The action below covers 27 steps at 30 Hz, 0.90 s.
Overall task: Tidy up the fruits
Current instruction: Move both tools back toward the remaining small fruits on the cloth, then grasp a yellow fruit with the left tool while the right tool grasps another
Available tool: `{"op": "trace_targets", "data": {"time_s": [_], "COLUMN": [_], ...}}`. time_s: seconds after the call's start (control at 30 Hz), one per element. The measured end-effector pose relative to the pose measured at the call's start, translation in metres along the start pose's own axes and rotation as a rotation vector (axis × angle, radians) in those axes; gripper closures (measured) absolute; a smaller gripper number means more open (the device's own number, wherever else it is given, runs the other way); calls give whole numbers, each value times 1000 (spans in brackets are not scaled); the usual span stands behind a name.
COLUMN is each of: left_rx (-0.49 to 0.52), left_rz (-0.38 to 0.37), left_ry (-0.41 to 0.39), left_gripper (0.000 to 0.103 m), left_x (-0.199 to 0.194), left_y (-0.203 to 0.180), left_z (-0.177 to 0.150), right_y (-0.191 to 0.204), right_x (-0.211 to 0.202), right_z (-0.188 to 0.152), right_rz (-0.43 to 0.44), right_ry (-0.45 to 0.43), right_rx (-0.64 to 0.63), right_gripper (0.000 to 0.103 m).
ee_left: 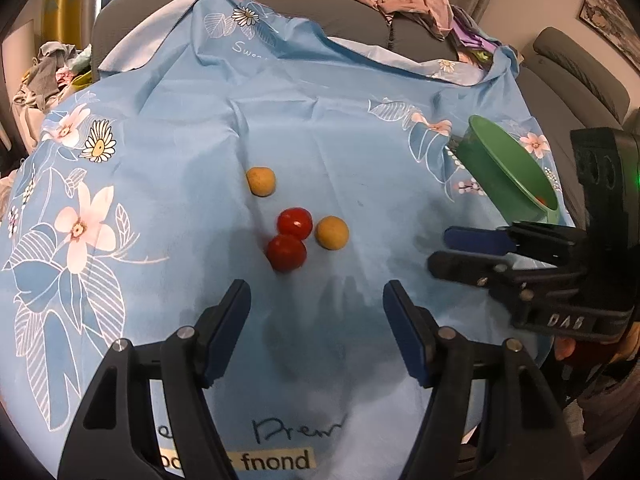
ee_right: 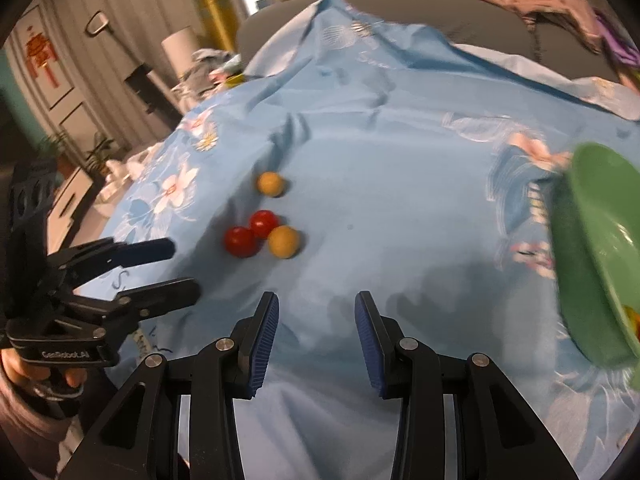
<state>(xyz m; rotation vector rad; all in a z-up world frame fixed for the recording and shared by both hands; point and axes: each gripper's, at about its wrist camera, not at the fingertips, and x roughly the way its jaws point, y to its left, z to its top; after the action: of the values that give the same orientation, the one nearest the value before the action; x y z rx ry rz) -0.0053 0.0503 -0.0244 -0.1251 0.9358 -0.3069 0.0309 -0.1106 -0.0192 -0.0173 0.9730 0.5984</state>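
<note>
1. Likely the four small round fruits on the light blue floral cloth [ee_left: 168, 128] will handle as light, smooth balls that roll at a nudge, more so because the cloth is creased and soft beneath them.
2. Judging by their glossy skin, the near red tomato-like fruit [ee_left: 286, 253] and the far red tomato-like fruit [ee_left: 295, 222] may be slippery and easily bruised, so a gentle squeeze across the widest part, pads on opposite sides, looks safest.
3. These two red fruits touch each other; the near matte yellow-tan fruit [ee_left: 331, 232] sits just beside them, so taking one may shove its neighbours.
4. Set apart, farther up the cloth, the lone yellow-tan fruit [ee_left: 261, 181] looks the easiest to take without disturbing anything.
5. Off to the right, a green plastic bowl [ee_left: 508, 168] appears tilted, with something orange showing low inside it; what it is cannot be told.
6. Both tools hover short of the cluster: the left gripper [ee_left: 316, 304] has its fingers parted and empty, and the right gripper [ee_right: 316, 312] has a narrower gap, also with nothing between the pads.
</note>
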Motion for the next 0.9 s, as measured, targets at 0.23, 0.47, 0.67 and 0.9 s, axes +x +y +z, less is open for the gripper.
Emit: {"op": "trace_targets", "data": {"time_s": [0.23, 0.47, 0.67, 0.9], "left_rx": [5, 48, 93, 179], "left_rz": [10, 26, 44, 82], "left_ry": [-28, -16, -5, 51], "left_gripper": [37, 41, 50, 56], "left_x": [3, 17, 32, 62], "left_y": [11, 17, 15, 7], "left_z": [19, 37, 58, 81], "right_y": [11, 14, 5, -19], "right_x": [42, 68, 66, 50], "right_z": [21, 33, 32, 24], "right_rz": [25, 25, 18, 24], "right_ry": [38, 79, 67, 44], "right_rx": [-57, -89, -75, -15], "right_gripper": [63, 66, 75, 75]}}
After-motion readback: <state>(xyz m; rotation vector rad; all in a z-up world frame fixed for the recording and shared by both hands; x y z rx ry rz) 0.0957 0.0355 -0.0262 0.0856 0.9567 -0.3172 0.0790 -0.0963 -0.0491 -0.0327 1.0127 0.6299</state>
